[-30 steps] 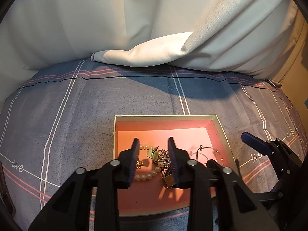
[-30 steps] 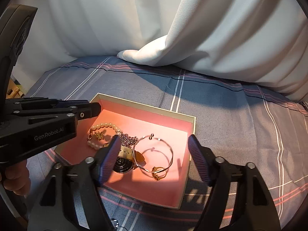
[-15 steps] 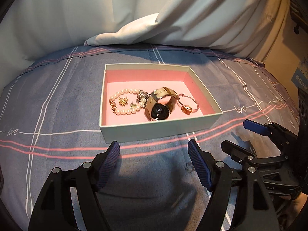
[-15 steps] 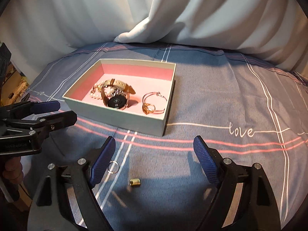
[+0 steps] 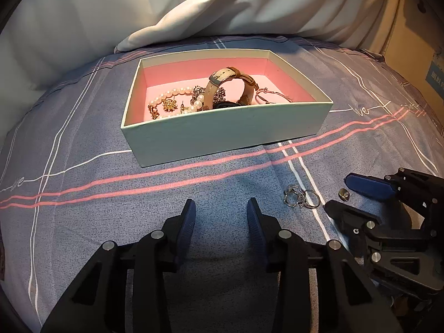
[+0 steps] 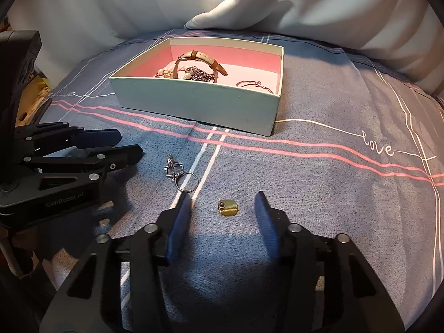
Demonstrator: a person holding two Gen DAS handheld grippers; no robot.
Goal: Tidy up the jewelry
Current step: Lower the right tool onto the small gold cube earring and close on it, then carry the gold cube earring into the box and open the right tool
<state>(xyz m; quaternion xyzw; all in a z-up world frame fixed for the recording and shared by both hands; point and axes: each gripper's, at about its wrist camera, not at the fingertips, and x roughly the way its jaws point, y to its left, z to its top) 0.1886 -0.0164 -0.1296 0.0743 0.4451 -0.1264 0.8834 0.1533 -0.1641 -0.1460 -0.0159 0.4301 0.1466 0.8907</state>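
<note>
A pale box with a pink lining (image 5: 222, 136) (image 6: 194, 102) stands on the blue-grey bedspread. It holds a tan-strapped watch (image 5: 230, 83) (image 6: 199, 58), a pearl bracelet (image 5: 172, 97), small gold pieces and a thin bangle (image 5: 273, 95) (image 6: 255, 86). A silver ring with a clasp (image 5: 301, 195) (image 6: 180, 173) and a small gold piece (image 6: 228, 207) (image 5: 343, 194) lie on the cloth in front of the box. My right gripper (image 6: 223, 202) is open, low over the cloth, with the gold piece between its fingers. My left gripper (image 5: 220, 208) is open and empty, left of the silver ring.
White pillows and bedding (image 5: 194, 14) (image 6: 249, 5) rise behind the box. A cardboard box (image 5: 416, 41) stands at the far right. The bedspread has pink and white stripes and the word "love" (image 6: 378, 145).
Both grippers have pulled back from over the box and dropped low toward the cloth. The right gripper has come up around the gold piece. The left jaws have narrowed.
</note>
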